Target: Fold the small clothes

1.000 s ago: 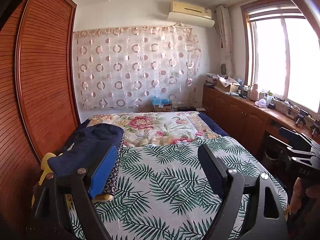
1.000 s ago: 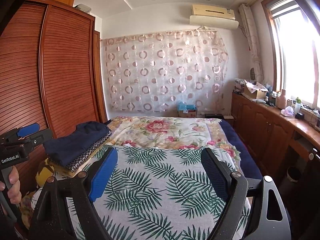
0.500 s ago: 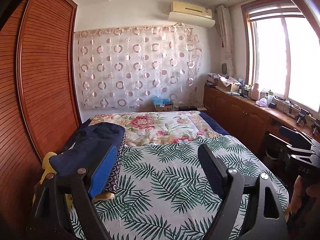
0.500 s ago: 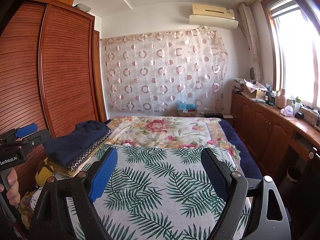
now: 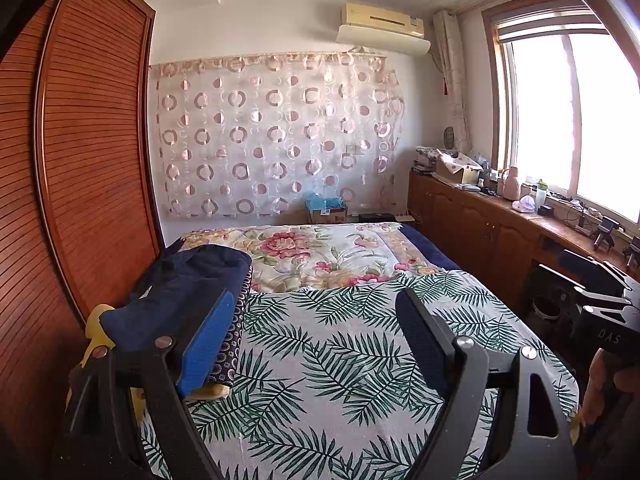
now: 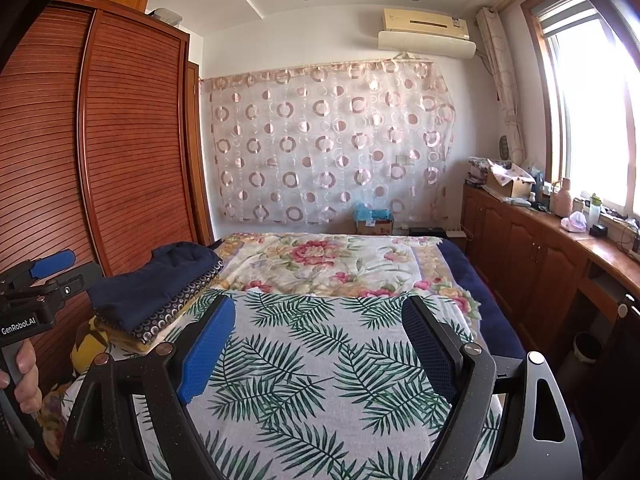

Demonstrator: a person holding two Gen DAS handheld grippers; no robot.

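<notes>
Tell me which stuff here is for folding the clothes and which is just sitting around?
For the job:
- pile of folded clothes, navy piece on top
- leaf-print sheet on the bed
- left gripper, open
- right gripper, open

Just lying about:
- cardboard box on the wooden counter
- pink bottle by the window
- blue bag beyond the bed

The right claw [image 6: 318,344] hangs over the bed [image 6: 496,328] with its jaws wide apart and nothing between them; below lies a palm-leaf sheet [image 6: 312,364], a floral quilt [image 6: 320,260] beyond it; a stack of folded clothes [image 6: 156,292], navy on top, sits at the bed's left edge beside the wooden wardrobe [image 6: 132,160]; the left claw [image 6: 36,280] shows at far left, a hand [image 6: 24,376] gripping its handle.
</notes>
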